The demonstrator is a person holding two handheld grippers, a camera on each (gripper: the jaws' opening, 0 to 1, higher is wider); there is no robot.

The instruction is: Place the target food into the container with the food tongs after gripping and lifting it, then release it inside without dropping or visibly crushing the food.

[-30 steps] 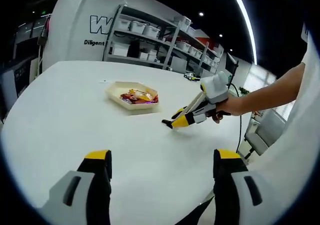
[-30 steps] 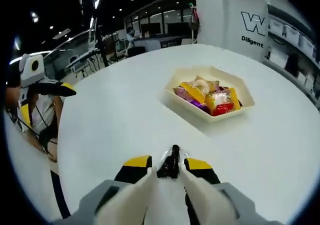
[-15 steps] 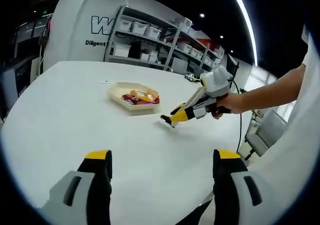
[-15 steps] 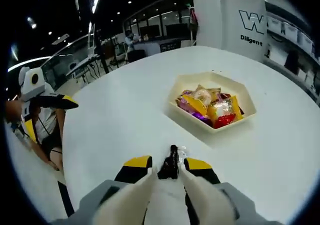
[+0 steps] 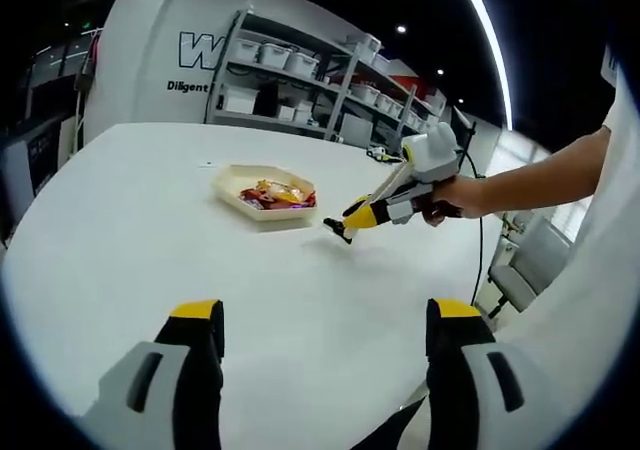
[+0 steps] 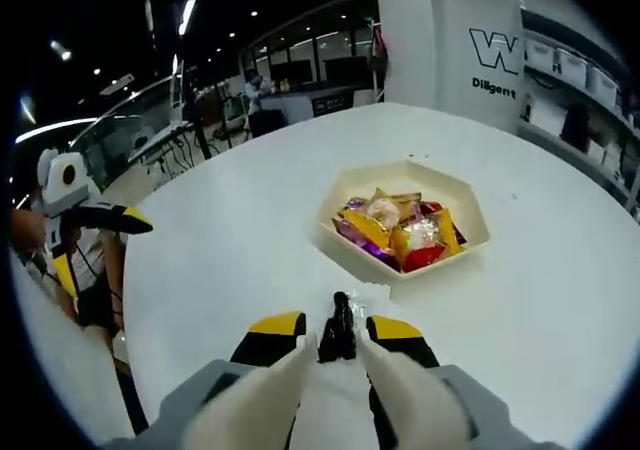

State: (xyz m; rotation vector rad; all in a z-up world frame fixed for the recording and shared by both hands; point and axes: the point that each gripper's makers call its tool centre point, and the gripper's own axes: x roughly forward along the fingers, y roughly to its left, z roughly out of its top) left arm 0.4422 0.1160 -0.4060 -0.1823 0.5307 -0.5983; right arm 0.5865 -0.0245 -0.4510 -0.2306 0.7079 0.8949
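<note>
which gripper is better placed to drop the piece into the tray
Right. The right gripper already holds the tongs closed, tip just short of the tray of wrapped snacks. The left gripper is open and empty, far back across the table.

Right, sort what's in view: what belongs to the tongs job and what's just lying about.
Job:
right gripper, shut on the food tongs
hexagonal tray
wrapped snacks in it
clear wrapped piece at the tong tips

Lying about:
left gripper, open, hovering
white table
shelving with bins
</note>
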